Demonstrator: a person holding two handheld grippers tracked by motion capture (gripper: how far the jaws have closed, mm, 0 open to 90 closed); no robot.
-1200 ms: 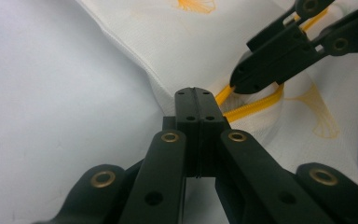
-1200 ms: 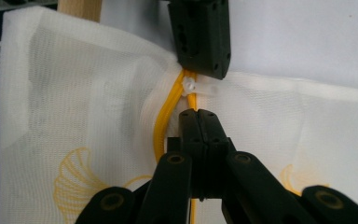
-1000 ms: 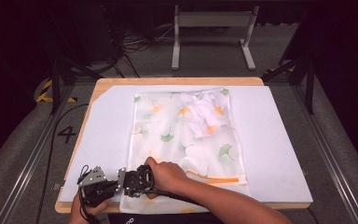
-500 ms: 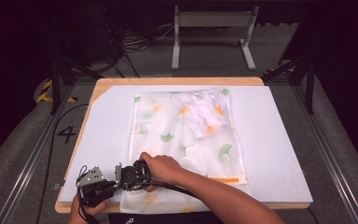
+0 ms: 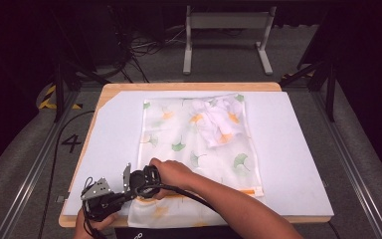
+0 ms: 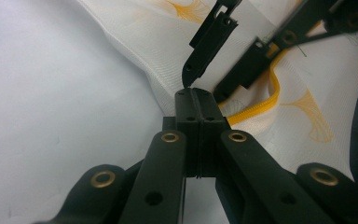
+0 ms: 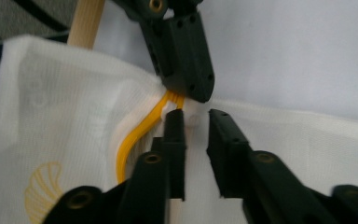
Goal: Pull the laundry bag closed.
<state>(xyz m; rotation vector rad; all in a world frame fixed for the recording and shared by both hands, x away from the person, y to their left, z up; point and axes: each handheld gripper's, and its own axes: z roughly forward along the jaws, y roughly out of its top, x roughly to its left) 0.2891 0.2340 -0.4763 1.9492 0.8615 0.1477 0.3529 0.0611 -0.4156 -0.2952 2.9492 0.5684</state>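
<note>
Lying on a white mat (image 5: 298,149), a leaf-print mesh bag (image 5: 199,149).

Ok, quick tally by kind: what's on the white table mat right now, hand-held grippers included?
White mesh laundry bag with ginkgo-leaf print and yellow zipper: 1
Crumpled white garment inside the bag: 1
Hand-held grippers: 2, left hand-held gripper and right hand-held gripper
Total: 4

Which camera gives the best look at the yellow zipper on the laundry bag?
The right gripper view: the yellow zipper curves up to the left gripper. The left gripper view shows a shorter stretch; the high view, a faint line.
</note>
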